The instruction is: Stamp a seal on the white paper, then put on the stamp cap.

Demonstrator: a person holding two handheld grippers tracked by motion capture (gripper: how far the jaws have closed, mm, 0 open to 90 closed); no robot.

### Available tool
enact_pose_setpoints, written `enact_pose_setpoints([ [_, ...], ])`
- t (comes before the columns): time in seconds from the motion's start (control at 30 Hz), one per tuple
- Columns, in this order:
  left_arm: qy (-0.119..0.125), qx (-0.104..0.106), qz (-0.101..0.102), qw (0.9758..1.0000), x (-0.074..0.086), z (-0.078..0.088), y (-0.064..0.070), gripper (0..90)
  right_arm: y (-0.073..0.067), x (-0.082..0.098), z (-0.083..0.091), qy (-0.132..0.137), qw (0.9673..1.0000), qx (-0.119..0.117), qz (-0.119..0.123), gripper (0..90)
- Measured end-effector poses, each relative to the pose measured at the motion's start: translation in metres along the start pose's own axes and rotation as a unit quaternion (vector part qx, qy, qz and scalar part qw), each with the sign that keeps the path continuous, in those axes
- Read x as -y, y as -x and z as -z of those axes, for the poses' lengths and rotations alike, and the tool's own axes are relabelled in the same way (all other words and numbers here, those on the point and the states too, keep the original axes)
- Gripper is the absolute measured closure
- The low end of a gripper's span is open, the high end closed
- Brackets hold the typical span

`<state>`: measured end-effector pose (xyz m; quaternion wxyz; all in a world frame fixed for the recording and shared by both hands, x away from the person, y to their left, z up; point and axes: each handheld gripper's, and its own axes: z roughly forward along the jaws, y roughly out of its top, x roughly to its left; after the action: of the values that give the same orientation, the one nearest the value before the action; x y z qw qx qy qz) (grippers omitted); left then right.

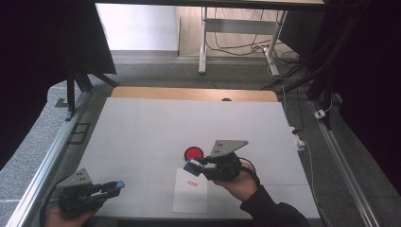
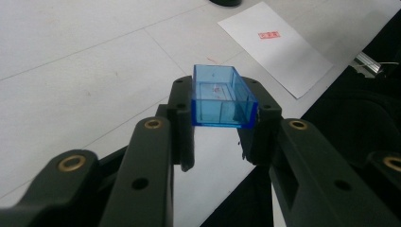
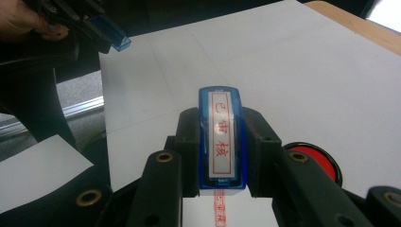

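Left fingers [image 2: 222,137] clamp the blue stamp cap [image 2: 222,97] at worktop's [image 1: 142,127] near-left corner. Right fingers [image 3: 222,156] grip the blue stamp [image 3: 221,137] above paper sheet [image 1: 189,196], near-centre edge; red ink pad [image 1: 193,153] just beyond.

Red ink pad [image 3: 318,161] half hidden behind right tool [image 3: 222,156].

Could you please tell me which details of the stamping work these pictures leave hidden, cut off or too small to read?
- Stamp: its inked underside faces away in the right gripper view; the right tool covers its sides.
- Red mark on the paper: too small to read in the high view.
- Ink pad: partly behind a jaw in the right gripper view.
- Blue cap: lower sides covered by the left tool.
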<state>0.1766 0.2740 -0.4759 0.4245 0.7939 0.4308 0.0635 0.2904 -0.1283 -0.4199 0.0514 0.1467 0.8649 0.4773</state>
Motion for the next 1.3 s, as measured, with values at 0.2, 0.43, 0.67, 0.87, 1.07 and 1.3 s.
enact_pose_setpoints([
  [0.2, 0.0, 0.0, 0.0, 1.0, 0.0, 0.0, 0.0, 68.8, 0.0, 0.0, 0.001, 0.0, 1.0, -0.003, -0.001, 70.8],
  [0.43, 0.006, 0.01, 0.007, 0.9999, -0.001, 0.0, -0.002, 68.8, 0.002, -0.001, 0.002, 0.002, 0.9999, -0.012, -0.002, 70.9],
  [0.67, 0.014, 0.046, -0.017, 0.9987, -0.012, -0.009, 0.002, 68.8, 0.002, -0.001, 0.004, 0.004, 0.9997, -0.023, 0.003, 70.8],
  [0.87, 0.01, 0.066, -0.041, 0.9969, -0.022, -0.02, 0.006, 68.8, 0.001, -0.003, 0.006, 0.01, 0.9994, -0.029, 0.013, 70.8],
  [1.07, 0.01, 0.082, -0.059, 0.9949, -0.031, -0.028, 0.009, 68.8, 0.002, -0.004, 0.007, 0.013, 0.9993, -0.035, 0.008, 70.9],
  [1.3, 0.004, 0.098, -0.081, 0.9918, -0.043, -0.04, 0.011, 68.8, 0.002, -0.006, 0.008, 0.016, 0.999, -0.041, 0.009, 70.9],
])
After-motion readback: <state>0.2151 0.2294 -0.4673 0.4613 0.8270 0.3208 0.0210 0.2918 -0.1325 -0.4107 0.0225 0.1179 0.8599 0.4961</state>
